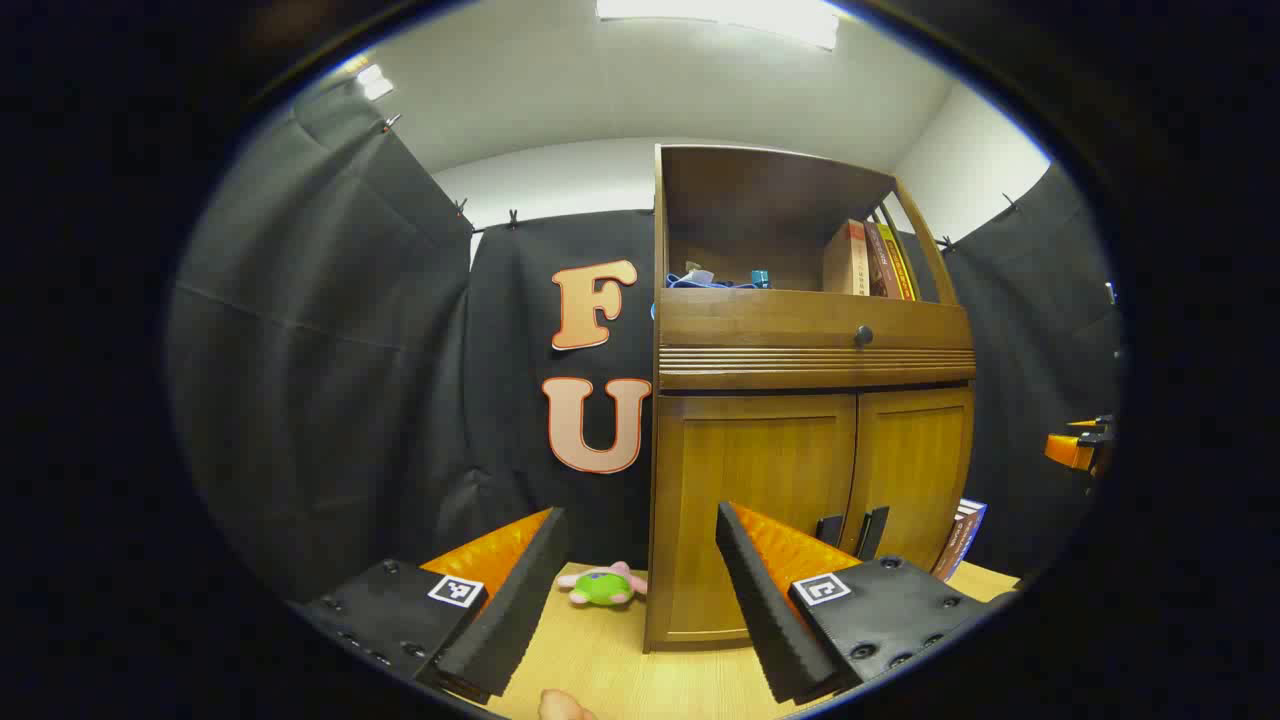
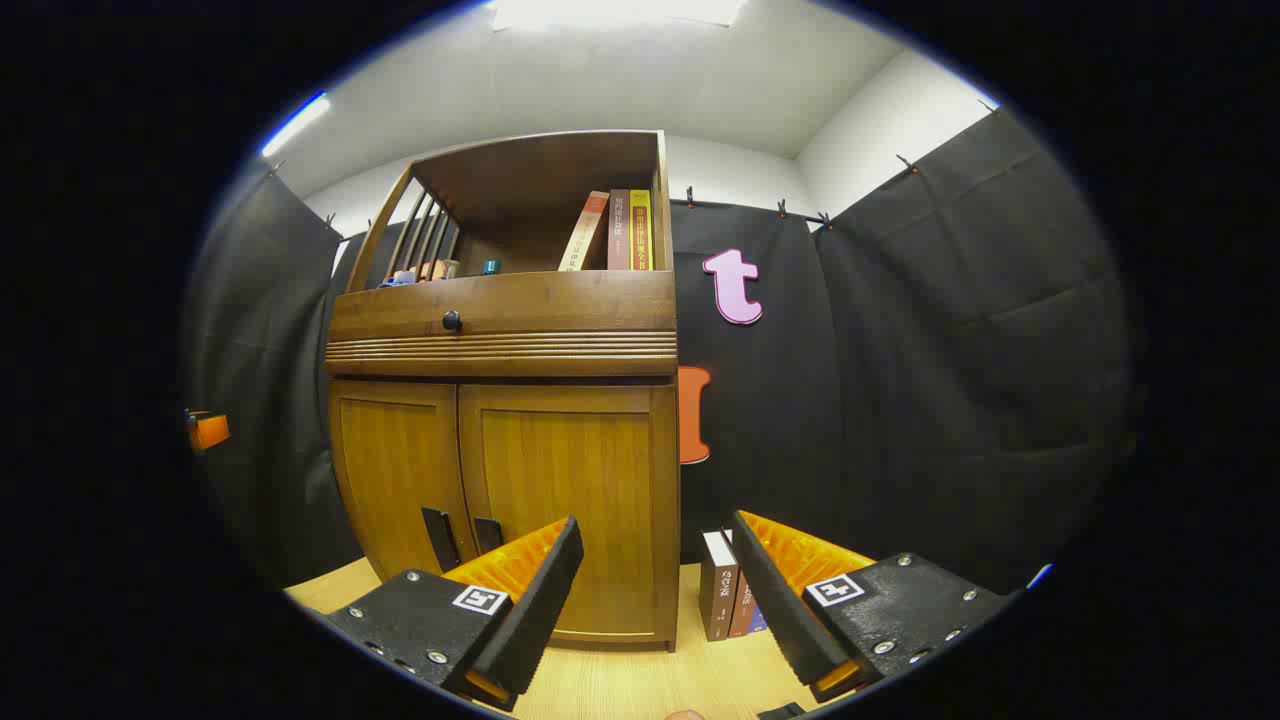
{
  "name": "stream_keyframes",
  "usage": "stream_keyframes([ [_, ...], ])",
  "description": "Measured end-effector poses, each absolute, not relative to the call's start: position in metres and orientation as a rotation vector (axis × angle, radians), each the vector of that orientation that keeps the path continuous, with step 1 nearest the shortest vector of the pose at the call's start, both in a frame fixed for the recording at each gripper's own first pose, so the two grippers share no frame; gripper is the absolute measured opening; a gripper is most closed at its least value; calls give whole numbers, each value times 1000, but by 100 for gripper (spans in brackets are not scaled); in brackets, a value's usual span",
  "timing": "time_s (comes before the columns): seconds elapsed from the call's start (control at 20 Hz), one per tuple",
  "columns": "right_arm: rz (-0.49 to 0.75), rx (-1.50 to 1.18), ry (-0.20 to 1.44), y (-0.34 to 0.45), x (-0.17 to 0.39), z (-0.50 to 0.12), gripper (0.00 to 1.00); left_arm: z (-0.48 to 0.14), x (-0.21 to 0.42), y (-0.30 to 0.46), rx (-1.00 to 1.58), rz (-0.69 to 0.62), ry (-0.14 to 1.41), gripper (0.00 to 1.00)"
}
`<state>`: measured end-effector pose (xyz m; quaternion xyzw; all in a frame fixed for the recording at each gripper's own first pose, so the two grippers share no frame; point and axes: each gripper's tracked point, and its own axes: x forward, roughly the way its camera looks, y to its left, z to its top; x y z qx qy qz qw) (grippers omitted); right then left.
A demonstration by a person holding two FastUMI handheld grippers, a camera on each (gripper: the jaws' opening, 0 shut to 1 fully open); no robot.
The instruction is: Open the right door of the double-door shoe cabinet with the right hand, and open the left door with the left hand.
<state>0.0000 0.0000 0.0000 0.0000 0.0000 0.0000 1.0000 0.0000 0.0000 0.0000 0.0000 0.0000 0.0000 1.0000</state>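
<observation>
In the left gripper view, the left gripper [image 1: 640, 590] sits at the bottom of the frame, its fingers spread wide and holding nothing. The shoe cabinet [image 1: 810, 400] stands right of centre, both doors closed; the left door [image 1: 760, 480] and its handle [image 1: 829, 528] lie just above the right-hand finger. A green plush toy [image 1: 603, 586] lies on the table [image 1: 600, 660] beside the cabinet's base.

In the right gripper view, the right gripper [image 2: 650, 590] is likewise wide open and empty at the bottom. The right door [image 2: 565, 480] is centre-left, its handle [image 2: 487, 533] low near the seam; books [image 2: 728, 598] stand by the cabinet's side.

The likely risk: the two handles sit close together, so either gripper could catch the wrong one or slip off, and the right door could swing into the books.
</observation>
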Motion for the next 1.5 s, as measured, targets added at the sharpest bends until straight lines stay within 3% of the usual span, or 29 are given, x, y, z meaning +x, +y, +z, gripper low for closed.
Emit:
stream_keyframes([
  [1.0,-1,-15,4,11,4,-11,93,1,-5,-14,6,-29,0,98],
  [1.5,152,40,48,117,47,-79,93,-1,-7,-5,13,-7,-6,95],
])
